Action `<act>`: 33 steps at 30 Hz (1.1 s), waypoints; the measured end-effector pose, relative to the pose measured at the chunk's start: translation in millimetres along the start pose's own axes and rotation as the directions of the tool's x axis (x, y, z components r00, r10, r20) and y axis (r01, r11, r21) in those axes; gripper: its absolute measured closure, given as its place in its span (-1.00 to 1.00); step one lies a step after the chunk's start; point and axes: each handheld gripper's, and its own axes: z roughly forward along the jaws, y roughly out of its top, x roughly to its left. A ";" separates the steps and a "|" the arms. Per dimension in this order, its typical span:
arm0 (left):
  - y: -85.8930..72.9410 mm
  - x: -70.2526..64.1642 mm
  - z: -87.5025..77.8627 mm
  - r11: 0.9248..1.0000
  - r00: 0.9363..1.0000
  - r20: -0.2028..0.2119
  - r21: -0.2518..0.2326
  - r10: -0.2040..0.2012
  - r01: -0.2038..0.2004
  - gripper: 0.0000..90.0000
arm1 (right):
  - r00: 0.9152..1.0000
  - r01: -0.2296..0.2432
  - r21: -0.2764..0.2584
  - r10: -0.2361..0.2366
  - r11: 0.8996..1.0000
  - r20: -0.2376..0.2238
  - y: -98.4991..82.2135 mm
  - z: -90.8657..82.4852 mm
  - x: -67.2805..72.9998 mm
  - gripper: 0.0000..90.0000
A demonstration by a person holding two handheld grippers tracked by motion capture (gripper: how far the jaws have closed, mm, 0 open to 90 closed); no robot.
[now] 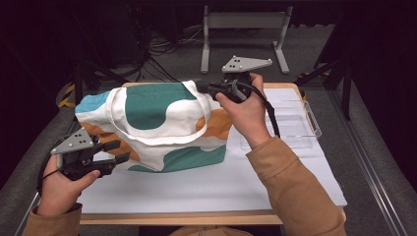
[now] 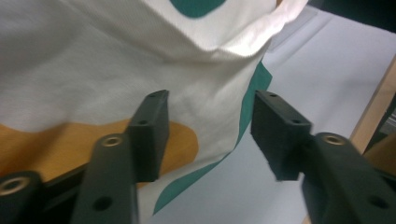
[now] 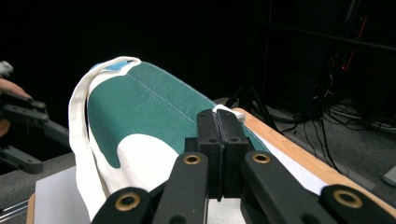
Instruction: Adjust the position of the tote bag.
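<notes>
a cloth tote bag (image 1: 157,125), white with teal, orange and a little blue in rounded patches, stands on the white-topped worktop (image 1: 211,189), towards its left and far side. it is puffed out and held up, with its top edge at the far side and its bottom edge resting on the white surface. a white strap (image 1: 147,132) loops down across the face of the bag that looks at the person.

the right tool (image 1: 204,87) is at the bag's upper right corner, held level and pointing left in the high view. in the right gripper view its 2 black jaws are pressed together, and a bit of white cloth from the bag's edge (image 3: 226,111) peeks out just past their tips, so this tool (image 3: 217,122) is clamped on the bag's top edge. the teal panel of the bag slopes away to the left of the jaws in that view.

the left tool (image 1: 117,151) is at the bag's lower left corner, just beside the cloth, pointing right in the high view. in the left gripper view its 2 jaws stand apart with a clear gap between them, and the bag's lower part, white with an orange patch and a teal stripe (image 2: 196,126), lies just beyond them. this tool (image 2: 208,123) is not gripping anything; its pads are off the cloth.

a clear plastic tray (image 1: 295,123) sits on the right side of the worktop, behind the person's right forearm. both sleeves are tan.
</notes>
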 end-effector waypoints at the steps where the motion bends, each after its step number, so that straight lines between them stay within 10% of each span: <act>1: -0.7 0.0 3.6 1.000 1.000 0.004 0.008 0.007 -0.007 0.25 | 1.000 0.004 -0.004 -0.004 1.000 -0.002 0.2 -0.2 0.2 1.00; 15: 5.2 -5.4 41.2 0.997 0.997 0.035 -0.038 0.069 -0.068 0.89 | 0.999 0.030 -0.064 -0.031 0.997 -0.021 2.9 -10.5 8.3 1.00; 24: 13.5 -2.2 51.6 0.982 0.999 -0.007 -0.180 0.047 -0.047 0.99 | 0.997 0.051 -0.095 -0.056 0.994 -0.050 2.7 -21.8 17.3 1.00; 33: 15.0 2.7 57.5 0.978 0.998 -0.042 -0.204 0.036 -0.044 0.99 | 0.987 0.079 -0.120 -0.094 0.990 -0.133 -10.0 -42.0 38.4 1.00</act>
